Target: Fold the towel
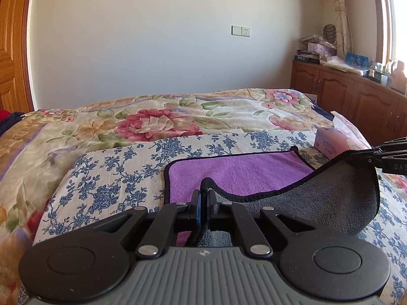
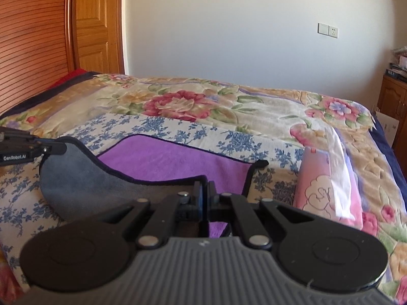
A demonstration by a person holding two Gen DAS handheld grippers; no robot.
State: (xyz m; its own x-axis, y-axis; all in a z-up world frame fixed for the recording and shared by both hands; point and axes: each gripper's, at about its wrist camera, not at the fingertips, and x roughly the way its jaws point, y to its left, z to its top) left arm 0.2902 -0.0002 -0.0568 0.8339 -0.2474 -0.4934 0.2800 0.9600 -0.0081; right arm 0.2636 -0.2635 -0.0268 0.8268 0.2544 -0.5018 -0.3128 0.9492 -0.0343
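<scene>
The towel [image 1: 236, 170] is purple on one face and grey on the other, with a black hem. It lies on a blue-flowered cloth [image 1: 106, 178] on the bed. My left gripper [image 1: 204, 190] is shut on the towel's near hem and holds it lifted. My right gripper [image 2: 204, 185] is shut on the other near corner of the towel [image 2: 165, 162]. The lifted near edge hangs between both grippers with the grey side [image 1: 330, 193] facing me. The right gripper [image 1: 366, 156] also shows at the right edge of the left wrist view, and the left gripper [image 2: 59, 148] at the left edge of the right wrist view.
A pink tissue pack [image 2: 323, 185] lies on the bed just right of the towel. A floral blanket [image 1: 157, 122] covers the bed beyond. A wooden cabinet [image 1: 356, 96] with clutter stands at the right, a wooden headboard [image 2: 33, 40] at the left.
</scene>
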